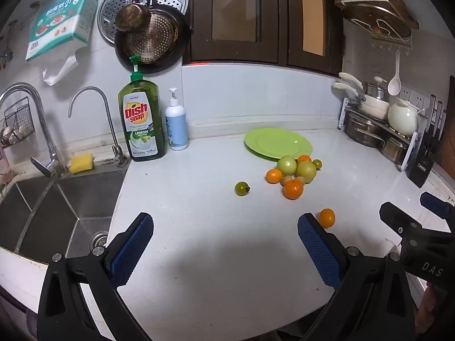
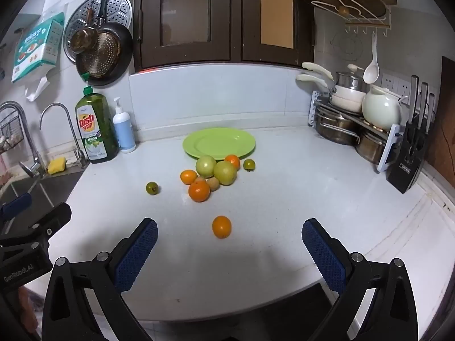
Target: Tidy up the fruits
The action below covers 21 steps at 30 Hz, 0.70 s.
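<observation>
Four oranges [image 2: 221,226], two green apples [image 2: 225,172]

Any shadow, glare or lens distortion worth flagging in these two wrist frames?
Left wrist view: heavy fisheye bending with dark corners, and a broad shadow on the countertop between the open left gripper fingers. Right wrist view: same warping, a similar shadow before the right gripper, faint glare on the green plate; fruits stay sharp.

Right gripper [image 2: 229,236]: fingers [image 2: 136,255] spread wide, nothing between the pads, angled down over the white table [image 2: 312,187]. Lone orange [image 2: 221,226] just ahead, between the fingertips' line. Fruit cluster [image 2: 212,174] farther back, touching the near rim of the empty green plate [image 2: 219,142]. Small green tomato [image 2: 152,188] apart, left of cluster. Dish soap bottle [image 2: 95,126] beside the sink [image 2: 34,187].
</observation>
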Each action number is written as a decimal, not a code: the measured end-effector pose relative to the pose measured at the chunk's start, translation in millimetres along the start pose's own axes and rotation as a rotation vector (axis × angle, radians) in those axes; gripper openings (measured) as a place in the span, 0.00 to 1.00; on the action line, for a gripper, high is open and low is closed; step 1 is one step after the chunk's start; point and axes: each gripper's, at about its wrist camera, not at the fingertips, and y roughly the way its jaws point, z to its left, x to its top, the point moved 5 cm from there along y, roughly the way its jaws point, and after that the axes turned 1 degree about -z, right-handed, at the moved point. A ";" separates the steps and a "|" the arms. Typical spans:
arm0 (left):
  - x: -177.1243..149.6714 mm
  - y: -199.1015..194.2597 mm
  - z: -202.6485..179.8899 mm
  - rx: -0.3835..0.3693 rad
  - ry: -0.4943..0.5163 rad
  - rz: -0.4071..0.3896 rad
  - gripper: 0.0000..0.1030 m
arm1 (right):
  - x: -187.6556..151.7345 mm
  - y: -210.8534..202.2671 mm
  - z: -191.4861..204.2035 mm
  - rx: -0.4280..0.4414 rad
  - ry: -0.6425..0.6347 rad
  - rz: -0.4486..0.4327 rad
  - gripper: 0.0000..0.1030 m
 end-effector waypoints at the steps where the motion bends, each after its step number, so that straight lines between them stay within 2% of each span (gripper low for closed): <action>1: 0.2 0.2 0.4 0.000 -0.001 0.000 1.00 | -1.0 0.6 0.1 -0.001 -0.002 -0.001 0.99; 2: 0.5 0.8 1.0 0.001 -0.003 0.000 1.00 | -2.1 1.2 0.4 0.000 -0.001 0.000 0.99; 3: -0.3 -4.1 -0.4 0.002 0.009 -0.034 1.00 | -3.2 1.8 0.7 0.001 0.000 0.001 0.99; 9: 13.2 -13.4 7.7 0.004 0.002 -0.029 1.00 | 2.1 -2.5 3.3 0.010 -0.006 -0.001 0.99; 21: 7.5 -5.6 4.9 0.013 -0.002 -0.036 1.00 | 1.8 -1.3 5.0 0.011 -0.008 -0.008 0.99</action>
